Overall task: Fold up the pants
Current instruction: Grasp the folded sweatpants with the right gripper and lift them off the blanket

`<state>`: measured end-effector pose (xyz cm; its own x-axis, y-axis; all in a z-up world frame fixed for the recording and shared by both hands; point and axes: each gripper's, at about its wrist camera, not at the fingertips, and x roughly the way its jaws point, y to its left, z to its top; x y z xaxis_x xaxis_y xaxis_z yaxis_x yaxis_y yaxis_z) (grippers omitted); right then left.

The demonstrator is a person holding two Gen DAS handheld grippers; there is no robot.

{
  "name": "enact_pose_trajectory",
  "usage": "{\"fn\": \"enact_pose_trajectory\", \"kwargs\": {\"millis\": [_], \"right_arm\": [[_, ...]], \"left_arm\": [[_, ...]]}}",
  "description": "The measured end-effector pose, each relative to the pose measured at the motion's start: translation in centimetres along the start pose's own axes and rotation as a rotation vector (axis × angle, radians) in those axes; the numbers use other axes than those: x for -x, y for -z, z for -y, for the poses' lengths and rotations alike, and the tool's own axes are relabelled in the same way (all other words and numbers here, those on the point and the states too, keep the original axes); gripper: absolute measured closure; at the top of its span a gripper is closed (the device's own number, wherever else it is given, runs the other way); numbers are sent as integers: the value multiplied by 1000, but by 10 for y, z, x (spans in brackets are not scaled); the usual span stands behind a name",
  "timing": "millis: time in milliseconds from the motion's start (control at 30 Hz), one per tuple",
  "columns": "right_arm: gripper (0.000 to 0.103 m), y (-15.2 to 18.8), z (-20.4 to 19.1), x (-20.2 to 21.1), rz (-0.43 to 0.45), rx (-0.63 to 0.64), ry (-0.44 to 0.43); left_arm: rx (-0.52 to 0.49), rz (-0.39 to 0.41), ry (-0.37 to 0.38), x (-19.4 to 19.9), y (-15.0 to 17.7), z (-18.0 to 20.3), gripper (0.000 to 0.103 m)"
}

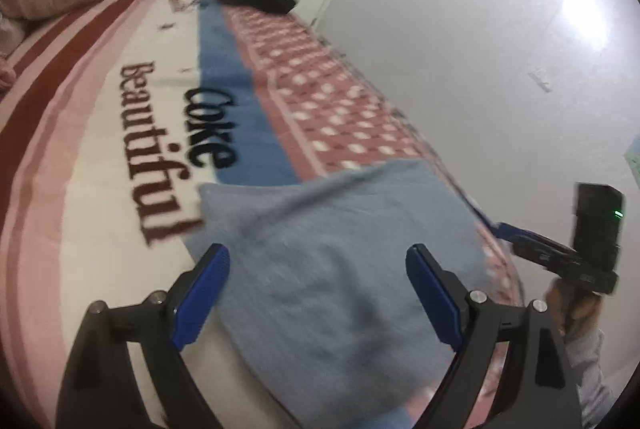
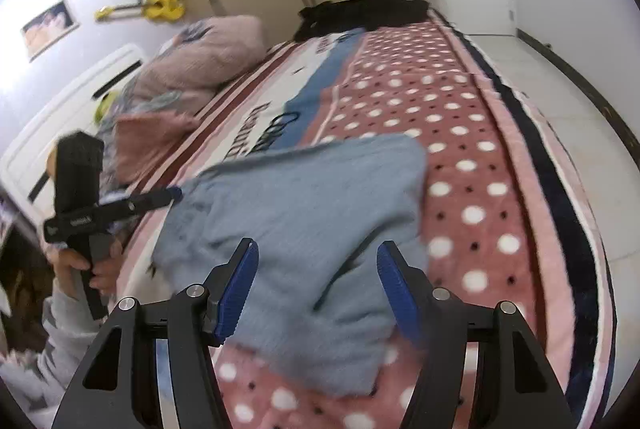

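The light blue pants [image 1: 344, 229] lie as a folded bundle on the bed, near its front edge. My left gripper [image 1: 317, 251] hovers over their near end, its blue fingers wide apart and open, with the fabric below and between them. In the right wrist view the pants [image 2: 304, 189] rest partly on the polka-dot band. My right gripper [image 2: 317, 245] is open, its pads standing either side of the cloth without pressing it. Each gripper appears in the other's view, held by a hand: the right gripper [image 1: 560, 257] and the left gripper [image 2: 120, 205].
The bed blanket [image 1: 100, 149] has pink and red stripes, lettering and a red polka-dot band [image 2: 460, 157]. A black garment pile [image 2: 368, 9] lies at the far end. Pink pillows [image 2: 200, 61] sit to the left. White floor [image 2: 560, 101] runs along the right.
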<state>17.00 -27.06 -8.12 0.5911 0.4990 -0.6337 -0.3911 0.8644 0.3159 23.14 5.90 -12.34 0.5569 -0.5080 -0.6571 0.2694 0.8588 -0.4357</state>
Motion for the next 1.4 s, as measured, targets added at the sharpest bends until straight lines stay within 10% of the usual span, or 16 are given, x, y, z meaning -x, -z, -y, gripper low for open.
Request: {"fn": "enact_pose_trajectory", "kwargs": {"millis": [333,700,1167,1400], "right_arm": [[46,2,30,-29,-29,-108,14],[33,15,75,-34,-70,-351,-153],[51,21,52,-70,-127,-314,-225],[68,22,40,-66,-105,-292,-202]], "left_arm": [[112,-35,-40,-20,-1,-36,15],[284,-137,264,-10,45,-41,12],[215,-168,214,-37,40,9,6],[242,-162,210,-29,36,7,46]]}}
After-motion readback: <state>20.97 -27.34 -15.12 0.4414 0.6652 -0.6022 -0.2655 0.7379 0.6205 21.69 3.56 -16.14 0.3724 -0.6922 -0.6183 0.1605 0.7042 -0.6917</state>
